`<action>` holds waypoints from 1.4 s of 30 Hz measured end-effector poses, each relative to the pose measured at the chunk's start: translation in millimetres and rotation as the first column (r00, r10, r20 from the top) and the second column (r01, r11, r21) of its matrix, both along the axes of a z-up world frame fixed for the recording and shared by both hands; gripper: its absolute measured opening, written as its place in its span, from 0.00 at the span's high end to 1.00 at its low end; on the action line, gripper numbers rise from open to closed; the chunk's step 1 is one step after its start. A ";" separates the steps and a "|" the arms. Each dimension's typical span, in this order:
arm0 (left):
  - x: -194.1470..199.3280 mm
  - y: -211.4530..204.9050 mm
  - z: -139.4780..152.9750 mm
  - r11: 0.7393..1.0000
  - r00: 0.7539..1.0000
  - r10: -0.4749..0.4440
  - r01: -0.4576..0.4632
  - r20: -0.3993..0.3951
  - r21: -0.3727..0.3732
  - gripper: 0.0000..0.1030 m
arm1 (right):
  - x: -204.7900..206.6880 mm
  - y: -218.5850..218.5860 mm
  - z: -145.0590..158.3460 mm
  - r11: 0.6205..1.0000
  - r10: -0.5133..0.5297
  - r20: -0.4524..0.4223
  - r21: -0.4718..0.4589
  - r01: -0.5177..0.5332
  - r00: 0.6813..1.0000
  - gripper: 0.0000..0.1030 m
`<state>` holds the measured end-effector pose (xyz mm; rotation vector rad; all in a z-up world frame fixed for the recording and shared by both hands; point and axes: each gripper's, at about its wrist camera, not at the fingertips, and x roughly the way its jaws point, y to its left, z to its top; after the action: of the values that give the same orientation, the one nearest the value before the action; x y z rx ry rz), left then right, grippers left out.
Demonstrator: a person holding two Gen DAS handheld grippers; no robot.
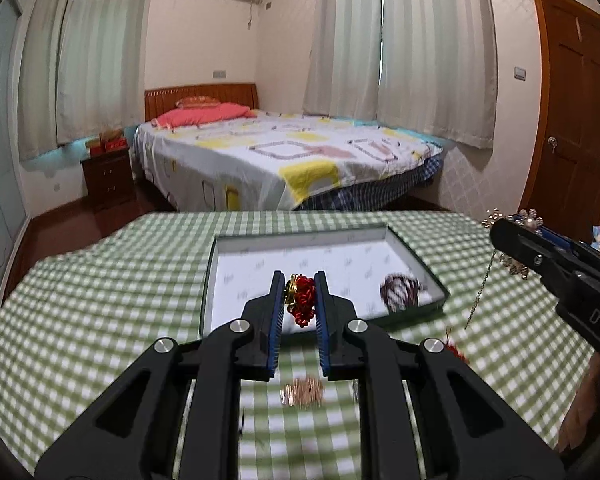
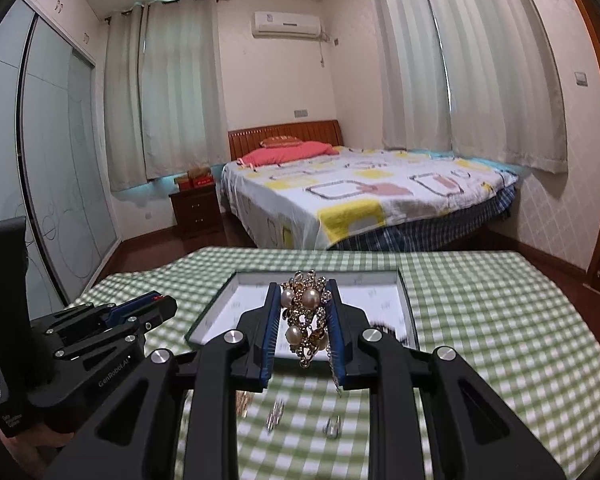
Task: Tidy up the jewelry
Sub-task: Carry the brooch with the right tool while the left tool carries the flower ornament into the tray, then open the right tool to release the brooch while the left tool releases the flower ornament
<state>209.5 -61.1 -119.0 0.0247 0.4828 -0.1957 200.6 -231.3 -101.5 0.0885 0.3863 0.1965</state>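
While the left gripper [image 1: 298,294] pinches a knobbly red bead cluster [image 1: 301,298] with a gold cap between its ribbed blue pads, it hangs over the near edge of a shallow rectangular box [image 1: 416,258] lined with white printed paper, where a dark beaded bracelet [image 1: 400,292] lies; coppery rings [image 1: 303,391] blur on the green checked tabletop [image 1: 100,300]. Seen from the right wrist, the right gripper [image 2: 303,326] clamps a glittery gold brooch [image 2: 306,316] set with round pearls above the box [image 2: 403,296], and small silvery pieces [image 2: 332,427] rest on the tabletop [image 2: 480,320].
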 end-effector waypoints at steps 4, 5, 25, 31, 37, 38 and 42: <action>26.6 -5.9 7.7 1.000 1.000 -0.001 0.001 0.027 0.003 0.85 | 29.0 0.2 5.4 1.000 0.003 0.018 -0.005 -0.003 1.000 0.77; 34.7 -7.6 8.5 1.000 1.000 -0.001 0.001 0.031 0.007 0.85 | 36.3 -0.7 6.4 1.000 0.001 0.022 -0.004 -0.001 1.000 0.77; 207.6 -0.1 -66.7 0.992 0.988 0.114 -0.108 -0.108 0.064 0.85 | 194.3 -30.3 -66.6 0.998 -0.067 -0.092 -0.009 0.066 0.994 0.77; 229.6 -1.5 -89.8 0.988 0.978 0.124 -0.107 -0.167 0.110 0.85 | 222.0 -28.8 -91.1 0.997 -0.065 -0.199 -0.041 0.058 0.978 0.77; 245.5 -0.1 -100.7 0.989 0.961 0.125 -0.102 -0.245 0.106 0.84 | 240.9 -25.9 -108.8 0.997 -0.060 -0.305 -0.061 0.043 0.950 0.77; 246.7 -0.2 -101.3 0.989 0.960 0.127 -0.104 -0.248 0.106 0.80 | 242.7 -26.2 -109.1 0.997 -0.058 -0.314 -0.059 0.042 0.947 0.77; 248.5 -3.0 -102.6 0.989 0.958 0.122 -0.095 -0.258 0.113 0.56 | 247.8 -27.2 -111.7 0.998 -0.055 -0.351 -0.060 0.036 0.935 0.77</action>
<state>458.0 -64.1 -221.6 0.0699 0.7588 -0.0662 448.4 -258.5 -213.2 0.0803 0.7475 0.1240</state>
